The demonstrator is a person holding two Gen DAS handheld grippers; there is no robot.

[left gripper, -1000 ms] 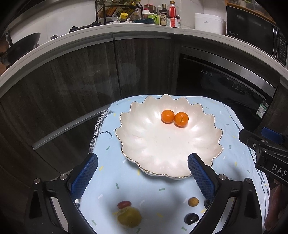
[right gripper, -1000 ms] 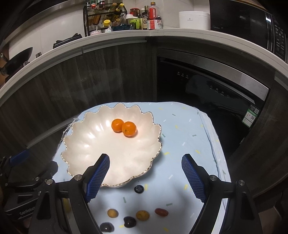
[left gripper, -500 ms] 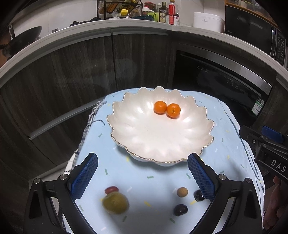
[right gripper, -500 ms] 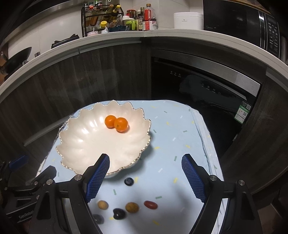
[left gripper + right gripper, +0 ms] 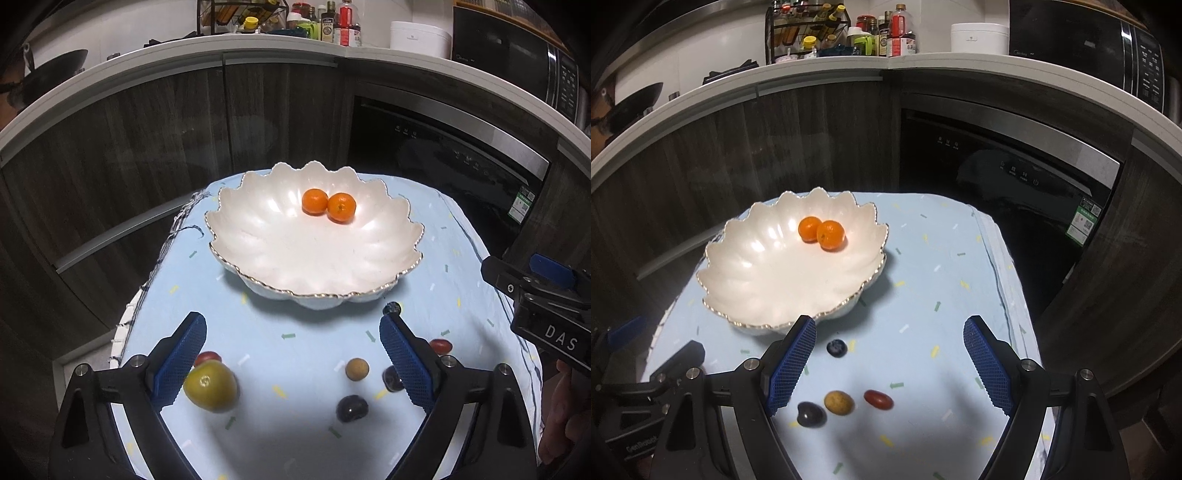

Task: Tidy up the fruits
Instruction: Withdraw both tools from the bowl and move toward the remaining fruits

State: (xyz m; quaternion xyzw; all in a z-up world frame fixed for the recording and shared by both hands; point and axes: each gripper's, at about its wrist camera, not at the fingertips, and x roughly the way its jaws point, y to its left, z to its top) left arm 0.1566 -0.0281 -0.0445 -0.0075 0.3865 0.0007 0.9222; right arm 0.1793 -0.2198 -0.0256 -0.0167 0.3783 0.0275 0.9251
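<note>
Fruits part sorted, most still loose. Two small oranges (image 5: pixel 328 202) already in the scalloped white bowl (image 5: pixel 258 236), touching each other toward its far side. Left out on the blue cloth (image 5: pixel 295 350) over the counter, all on the near side of the bowl: a yellow-green fruit (image 5: pixel 210 386) with a red grape tomato (image 5: pixel 208 356) just behind it, a tan round fruit (image 5: pixel 357 369), a dark grape (image 5: pixel 351 408), another dark one (image 5: pixel 392 379) half hidden by a finger, a second red tomato (image 5: pixel 440 345), and a blueberry (image 5: pixel 837 348) just beside the bowl's rim. Left gripper (image 5: pixel 291 360) spread wide, holding nothing — hovering above the loose fruit. Right gripper (image 5: pixel 888 363) likewise released and empty, over the tan fruit, the tomato and the grape. Judged early in the job: two pieces placed, about seven to go, no pick begun yet.
</note>
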